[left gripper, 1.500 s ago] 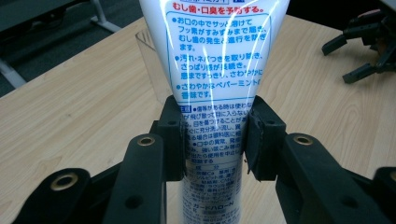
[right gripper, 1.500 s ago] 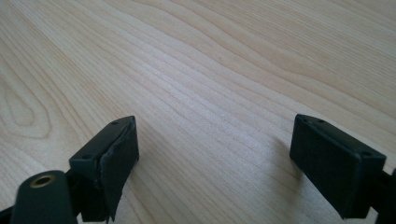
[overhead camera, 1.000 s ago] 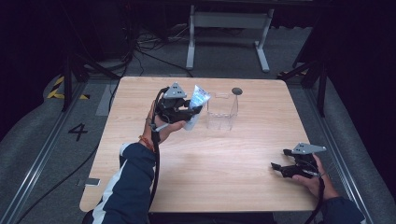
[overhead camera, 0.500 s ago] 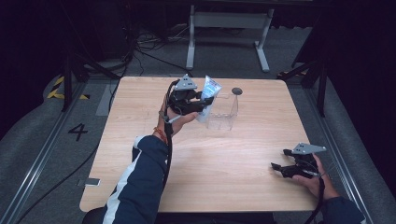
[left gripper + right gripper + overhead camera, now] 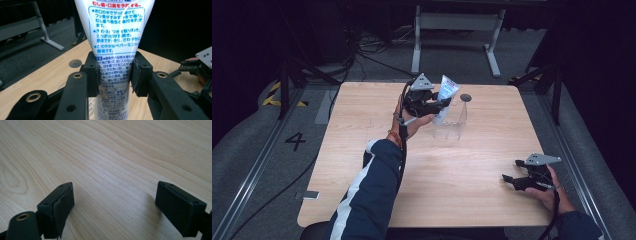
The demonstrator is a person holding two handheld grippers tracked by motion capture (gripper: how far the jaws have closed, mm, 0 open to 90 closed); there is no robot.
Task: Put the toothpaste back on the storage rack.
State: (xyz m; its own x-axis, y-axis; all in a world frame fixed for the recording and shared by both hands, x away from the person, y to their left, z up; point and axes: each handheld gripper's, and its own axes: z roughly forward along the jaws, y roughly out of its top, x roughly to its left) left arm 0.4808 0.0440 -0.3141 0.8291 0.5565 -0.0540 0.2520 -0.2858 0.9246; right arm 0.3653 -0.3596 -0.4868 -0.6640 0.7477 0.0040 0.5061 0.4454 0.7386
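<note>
left gripper (image 5: 443, 102): jaws clamped on the white toothpaste tube (image 5: 445, 99), pads pressing both sides of the tube (image 5: 113, 57). tube is held above the clear glass cup (image 5: 451, 122) at the far middle of the wooden table (image 5: 362, 125). right gripper (image 5: 508, 179): jaws apart, nothing between them, resting near the table's near right corner.

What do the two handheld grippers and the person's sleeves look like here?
Both the left gripper and the right gripper are black, each topped by a grey three-cornered plate and trailing a black cable. Their jaws carry flat black pads and brass-coloured pivot rivets. The left sleeve is navy with a white stripe.
</note>
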